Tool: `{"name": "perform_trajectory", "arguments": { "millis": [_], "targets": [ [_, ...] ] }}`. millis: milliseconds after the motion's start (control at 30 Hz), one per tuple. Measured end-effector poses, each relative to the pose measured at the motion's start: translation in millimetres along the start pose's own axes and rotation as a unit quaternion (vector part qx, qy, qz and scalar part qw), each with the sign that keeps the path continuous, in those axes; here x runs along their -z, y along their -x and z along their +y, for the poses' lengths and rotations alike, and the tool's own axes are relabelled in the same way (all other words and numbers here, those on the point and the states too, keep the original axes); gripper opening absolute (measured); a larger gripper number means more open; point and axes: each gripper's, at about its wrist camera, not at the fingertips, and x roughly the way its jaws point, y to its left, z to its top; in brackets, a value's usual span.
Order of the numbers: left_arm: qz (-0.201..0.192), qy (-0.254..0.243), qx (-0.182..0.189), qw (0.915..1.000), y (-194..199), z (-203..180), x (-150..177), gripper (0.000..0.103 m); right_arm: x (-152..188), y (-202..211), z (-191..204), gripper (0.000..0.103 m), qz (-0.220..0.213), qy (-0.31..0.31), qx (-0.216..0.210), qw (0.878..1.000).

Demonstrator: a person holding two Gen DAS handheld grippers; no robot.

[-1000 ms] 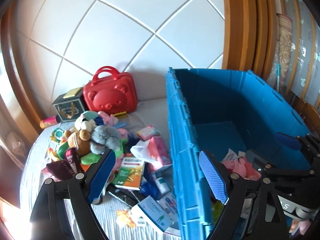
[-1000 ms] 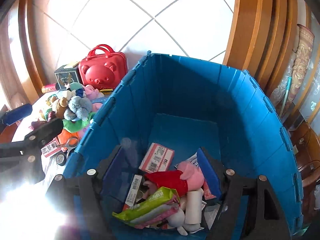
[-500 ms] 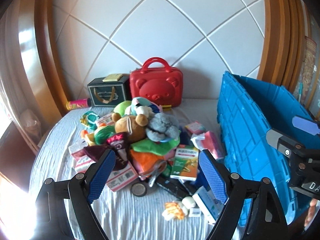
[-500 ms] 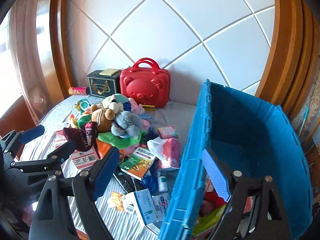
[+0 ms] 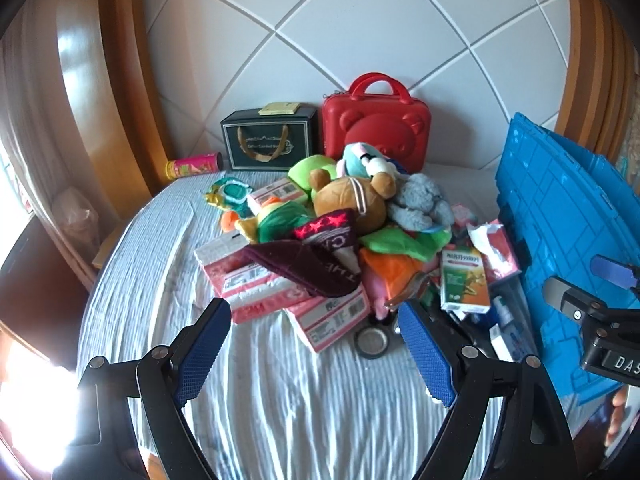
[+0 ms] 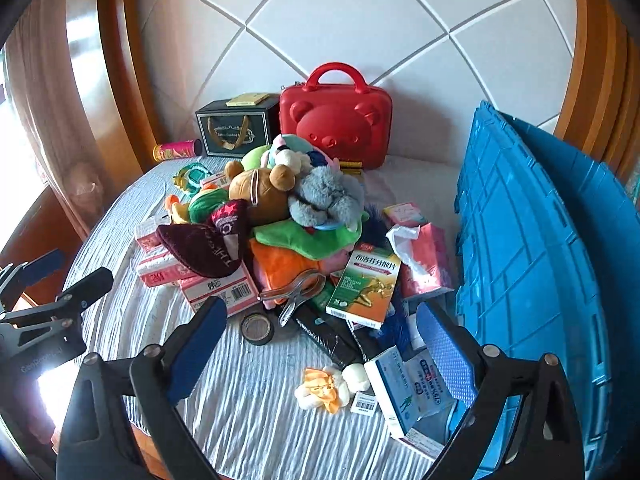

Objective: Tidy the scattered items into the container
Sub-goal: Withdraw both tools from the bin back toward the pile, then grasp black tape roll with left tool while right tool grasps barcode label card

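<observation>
The scattered items, plush toys, cartons and a maroon cap, lie heaped on the striped bedcover just left of the blue container, whose inside I cannot see from either wrist. I judge the heap loosely stacked, so pulling one piece, such as the brown bear, could drag neighbours along or roll the tape ring toward the bed's edge. My left gripper and right gripper both hover with jaws spread wide, holding and touching nothing.
</observation>
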Motion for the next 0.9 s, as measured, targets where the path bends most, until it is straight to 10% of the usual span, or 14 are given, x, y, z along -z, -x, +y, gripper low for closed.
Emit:
{"name": "perform_trajectory", "arguments": {
  "millis": [467,900],
  "targets": [
    [0.106,-0.014,0.010,0.9942,-100.7,-31.6,80.3,0.086,84.8,-97.1,-20.8,0.103,0.125,-0.016,-0.002,0.992],
    [0.135,-0.049,0.034,0.9891,-149.5,-58.6,115.2,0.086,132.7,-114.6,-40.4,0.103,0.125,-0.068,0.021,0.990]
  ]
}}
